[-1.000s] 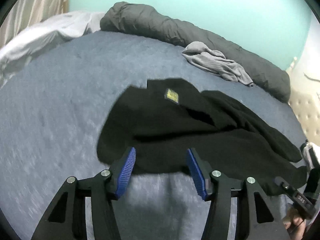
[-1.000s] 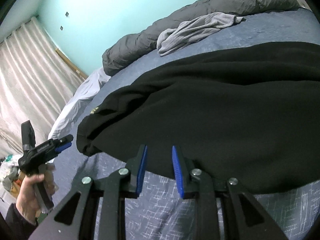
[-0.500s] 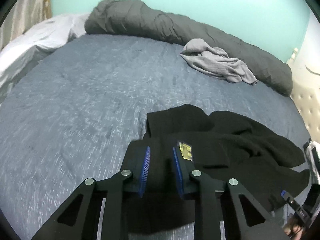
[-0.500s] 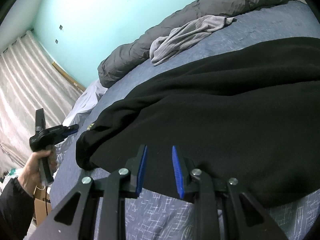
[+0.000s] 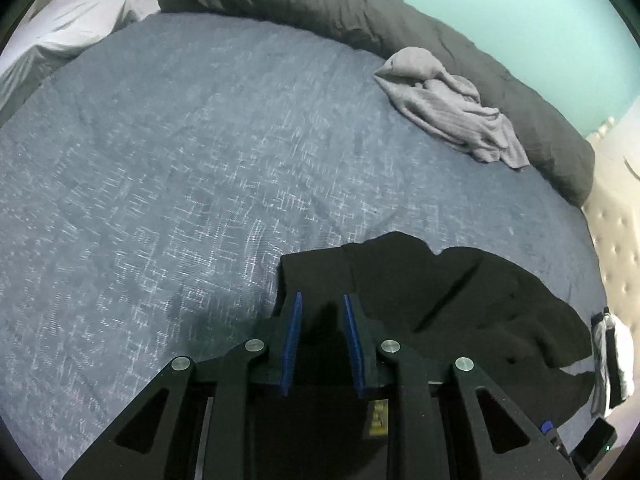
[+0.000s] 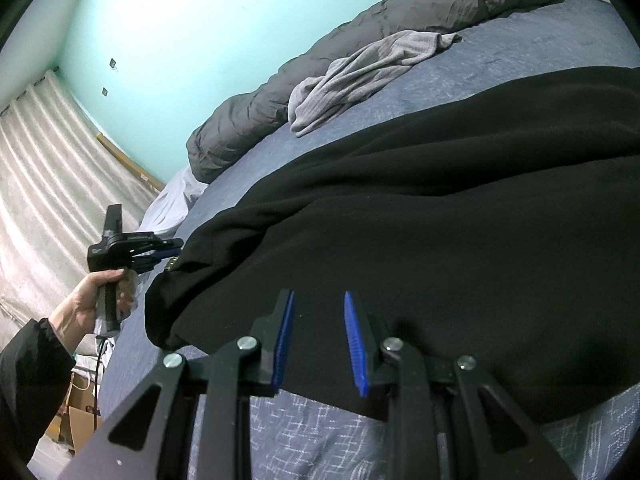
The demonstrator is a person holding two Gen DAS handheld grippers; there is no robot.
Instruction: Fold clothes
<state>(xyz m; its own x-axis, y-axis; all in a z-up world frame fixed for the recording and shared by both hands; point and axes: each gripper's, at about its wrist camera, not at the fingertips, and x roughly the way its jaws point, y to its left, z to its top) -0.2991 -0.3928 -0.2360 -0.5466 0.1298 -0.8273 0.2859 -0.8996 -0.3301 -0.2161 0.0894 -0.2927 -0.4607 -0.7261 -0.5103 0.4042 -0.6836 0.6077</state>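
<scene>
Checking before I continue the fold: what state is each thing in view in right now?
black garment: rumpled, not yet folded flat, one corner lifted.
left gripper: nearly closed, pinching the black garment's corner.
right gripper: narrow gap over the black garment's near edge; grip unclear.
gray garment: crumpled, unfolded, lying against the duvet.
duvet: bunched in a long roll.

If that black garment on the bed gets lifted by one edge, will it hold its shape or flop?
The black garment looks soft and thick, so it would likely droop and drag rather than hold shape. Its rumpled folds suggest it bunches easily. On the textured blue bedspread it probably catches more than slides.
</scene>
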